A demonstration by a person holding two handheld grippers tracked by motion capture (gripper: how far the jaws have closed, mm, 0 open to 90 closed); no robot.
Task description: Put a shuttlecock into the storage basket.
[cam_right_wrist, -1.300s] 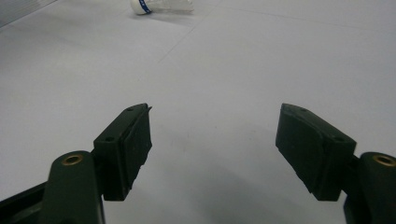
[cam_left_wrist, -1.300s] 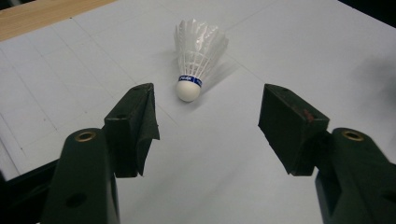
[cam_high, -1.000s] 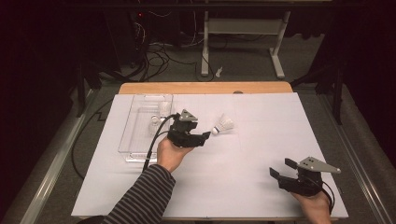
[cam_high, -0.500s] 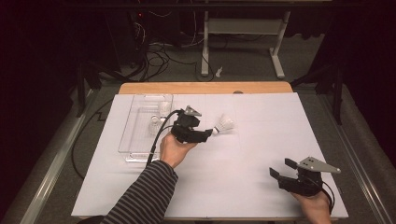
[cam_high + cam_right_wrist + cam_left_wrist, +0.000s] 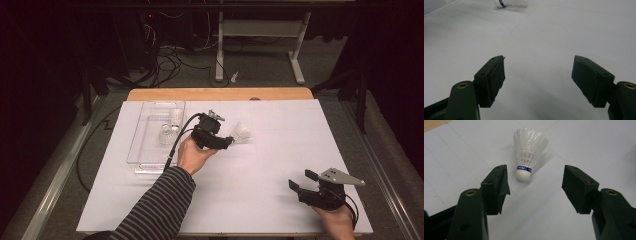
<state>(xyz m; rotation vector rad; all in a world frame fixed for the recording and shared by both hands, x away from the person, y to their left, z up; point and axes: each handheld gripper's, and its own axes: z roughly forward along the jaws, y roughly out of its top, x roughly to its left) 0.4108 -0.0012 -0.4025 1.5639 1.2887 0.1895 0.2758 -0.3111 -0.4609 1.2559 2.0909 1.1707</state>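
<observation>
White paper is covering the table (image 5: 280, 210); the left gripper (image 5: 535, 186), jaws apart, is nearing the shuttlecock (image 5: 527, 152). Best centring on its cork before squeezing gently.

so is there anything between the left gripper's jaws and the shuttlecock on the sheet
Nothing: in the left gripper view only bare white sheet separates the open left gripper from the shuttlecock, which lies cork-first toward it, untouched.
</observation>
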